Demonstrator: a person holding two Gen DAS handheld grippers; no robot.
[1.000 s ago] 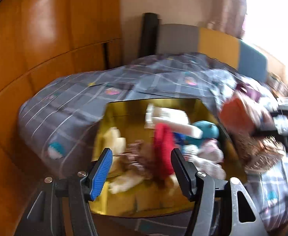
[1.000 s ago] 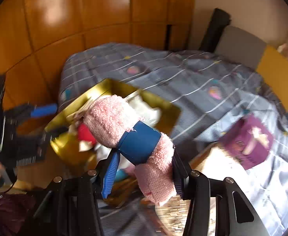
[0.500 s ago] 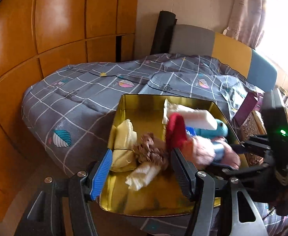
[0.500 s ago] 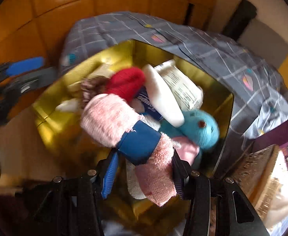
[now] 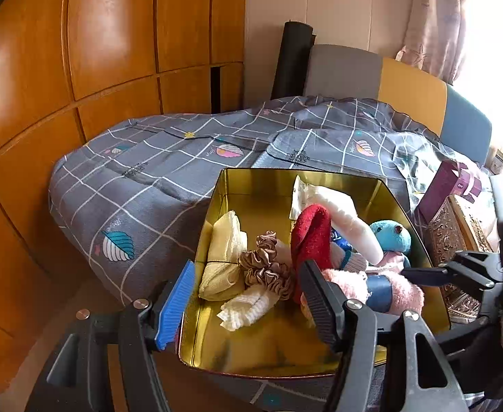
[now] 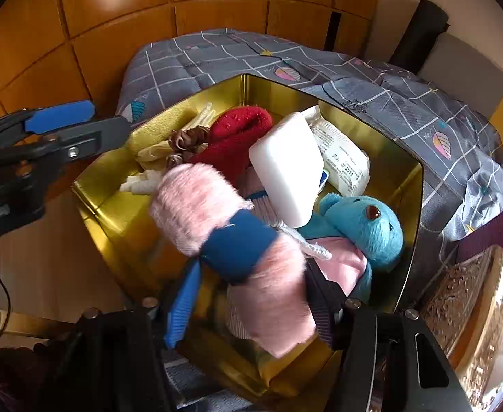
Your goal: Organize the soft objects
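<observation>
An open gold tin point(image 5: 299, 171) sits on the bed, holding a red sock point(image 5: 311, 230), a blue plush toy point(image 5: 390, 237), a brown scrunchie point(image 5: 265, 264), yellow cloths point(image 5: 224, 240) and a white pack point(image 6: 285, 171). My right gripper point(image 6: 251, 305) is low inside the tin point(image 6: 114, 206) with its jaws opening. A pink fuzzy roll with a blue band point(image 6: 196, 206) lies between its fingers, and the blue pad has come off it. My left gripper point(image 5: 248, 295) stands open over the tin's near left edge, holding nothing.
The tin rests on a grey checked quilt point(image 5: 141, 185). Orange wooden wardrobe panels point(image 5: 80, 68) stand to the left. An ornate patterned box point(image 5: 447, 240) and a purple box point(image 5: 447, 189) sit just right of the tin. A padded headboard point(image 5: 388, 75) is behind.
My right gripper came down into the tin with the pink roll, and its jaws have spread off it. The left gripper has barely moved.
</observation>
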